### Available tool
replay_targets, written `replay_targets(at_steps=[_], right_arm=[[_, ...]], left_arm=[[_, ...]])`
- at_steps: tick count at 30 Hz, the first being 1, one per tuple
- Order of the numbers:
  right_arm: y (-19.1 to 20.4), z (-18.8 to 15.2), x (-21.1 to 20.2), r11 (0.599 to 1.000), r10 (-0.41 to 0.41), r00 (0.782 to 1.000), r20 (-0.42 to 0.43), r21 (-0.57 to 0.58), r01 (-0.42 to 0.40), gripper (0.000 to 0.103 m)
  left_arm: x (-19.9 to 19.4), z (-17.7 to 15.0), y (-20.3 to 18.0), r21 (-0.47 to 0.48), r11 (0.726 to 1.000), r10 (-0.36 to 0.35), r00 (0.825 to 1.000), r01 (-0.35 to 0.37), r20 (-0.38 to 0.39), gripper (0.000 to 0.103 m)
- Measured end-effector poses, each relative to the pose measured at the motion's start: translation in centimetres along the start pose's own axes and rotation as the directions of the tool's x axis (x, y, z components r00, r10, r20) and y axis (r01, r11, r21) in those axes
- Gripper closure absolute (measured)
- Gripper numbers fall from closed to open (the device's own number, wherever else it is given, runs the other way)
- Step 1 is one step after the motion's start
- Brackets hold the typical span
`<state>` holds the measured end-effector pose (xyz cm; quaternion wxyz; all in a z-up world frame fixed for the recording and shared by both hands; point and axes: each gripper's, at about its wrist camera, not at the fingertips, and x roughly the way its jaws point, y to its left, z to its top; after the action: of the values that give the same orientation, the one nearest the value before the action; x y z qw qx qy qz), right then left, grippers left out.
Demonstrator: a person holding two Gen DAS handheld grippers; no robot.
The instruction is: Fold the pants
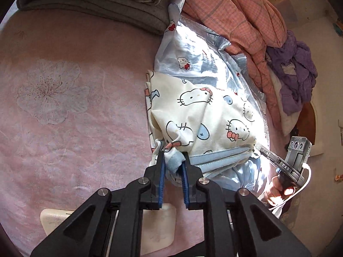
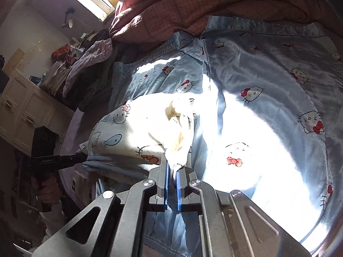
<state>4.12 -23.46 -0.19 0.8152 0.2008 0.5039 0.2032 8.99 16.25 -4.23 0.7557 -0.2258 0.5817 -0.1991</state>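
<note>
Bedroom, work surface is a bed with a pink floral bedspread (image 1: 64, 111); plaid quilt (image 1: 235, 15) bunched at the far side, folded grey blanket (image 1: 96, 2) near it, purple garment (image 1: 298, 72) off to the edge. The pants (image 1: 205, 111) are cream with a cat print and a blue hem band, lying on top of a blue satin cat-print garment (image 2: 268, 81) spread on the bed. Looks like they're already doubled over into a compact block, hem band toward the grippers. Left gripper (image 1: 173, 162): jaws slightly apart, a blue cuff corner sits between the pads but doesn't look pinched, so I'd read it as a release. Right gripper (image 2: 172, 169): jaws together, clamped on a bunched cream corner of the pants, which is lifted off the pile. My read: mid-to-late fold. Left: lay the right corner down, let go, flatten the lumpy top layer, maybe one more fold. Sun glare washes out the right-wrist view, so edge alignment there is unclear.
</note>
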Motion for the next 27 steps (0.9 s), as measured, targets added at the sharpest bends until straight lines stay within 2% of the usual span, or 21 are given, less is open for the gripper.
replay_targets(at_steps=[3, 4, 6, 8, 11, 12, 14, 16, 17, 18, 19, 21, 24, 27], right_arm=[[-0.4, -0.2, -0.1, 1.000, -0.014, 1.000, 0.010, -0.007, 0.014, 0.098], [-0.5, -0.2, -0.3, 1.000, -0.004, 1.000, 0.010, -0.002, 0.004, 0.098], [-0.5, -0.1, -0.9, 1.000, 0.021, 1.000, 0.017, 0.006, -0.021, 0.098], [-0.4, -0.1, -1.5, 0.999, 0.043, 0.999, 0.034, 0.007, -0.043, 0.097], [0.2, -0.3, -1.6, 0.999, 0.038, 0.999, 0.022, -0.028, -0.037, 0.095], [0.5, -0.5, -1.3, 0.999, 0.030, 1.000, 0.009, -0.041, -0.029, 0.090], [0.6, -0.8, -0.7, 0.999, 0.019, 1.000, -0.009, -0.037, -0.019, 0.088], [0.7, -0.9, -0.4, 1.000, 0.001, 1.000, -0.002, -0.030, -0.001, 0.088], [0.8, -1.0, -0.4, 0.999, -0.020, 1.000, 0.011, -0.043, 0.020, 0.088], [1.2, -1.1, -0.5, 0.996, -0.051, 0.998, 0.021, -0.069, 0.052, 0.099], [1.7, -1.2, -0.9, 0.991, -0.091, 0.995, 0.047, -0.097, 0.095, 0.099], [2.6, -1.5, -2.2, 0.979, -0.123, 0.987, 0.098, -0.151, 0.137, 0.099], [3.5, -1.6, -4.3, 0.974, -0.107, 0.987, 0.123, -0.186, 0.129, 0.099], [4.2, -2.1, -5.5, 0.962, -0.131, 0.979, 0.153, -0.219, 0.163, 0.099]], left_arm=[[-0.9, -0.6, -1.2, 0.070, 0.997, 0.041, 0.999, -0.043, 0.030, 0.079], [-1.3, -0.9, -1.7, 0.095, 0.995, 0.038, 0.999, -0.041, 0.033, 0.070], [-1.9, -1.8, -2.7, 0.134, 0.991, -0.013, 1.000, 0.009, 0.028, 0.059], [-1.9, -2.4, -3.6, 0.155, 0.988, -0.020, 1.000, 0.017, 0.018, 0.058], [-1.0, -2.7, -4.1, 0.145, 0.989, 0.033, 0.998, -0.041, 0.053, 0.059], [-0.5, -2.6, -4.1, 0.140, 0.988, 0.054, 0.997, -0.062, 0.062, 0.059], [0.5, -2.4, -3.8, 0.120, 0.990, 0.067, 0.995, -0.076, 0.072, 0.063], [1.2, -2.4, -3.8, 0.120, 0.989, 0.077, 0.994, -0.087, 0.080, 0.083], [1.3, -2.4, -4.0, 0.131, 0.986, 0.090, 0.992, -0.101, 0.086, 0.086], [1.1, -2.7, -4.2, 0.146, 0.983, 0.100, 0.990, -0.115, 0.104, 0.093], [0.7, -3.0, -4.3, 0.160, 0.981, 0.094, 0.988, -0.113, 0.121, 0.099], [-0.4, -3.6, -4.6, 0.177, 0.979, 0.076, 0.987, -0.102, 0.144, 0.099], [-1.9, -4.6, -5.0, 0.201, 0.974, 0.065, 0.983, -0.100, 0.174, 0.100], [-1.8, -5.3, -5.5, 0.246, 0.955, 0.121, 0.976, -0.165, 0.183, 0.099]])
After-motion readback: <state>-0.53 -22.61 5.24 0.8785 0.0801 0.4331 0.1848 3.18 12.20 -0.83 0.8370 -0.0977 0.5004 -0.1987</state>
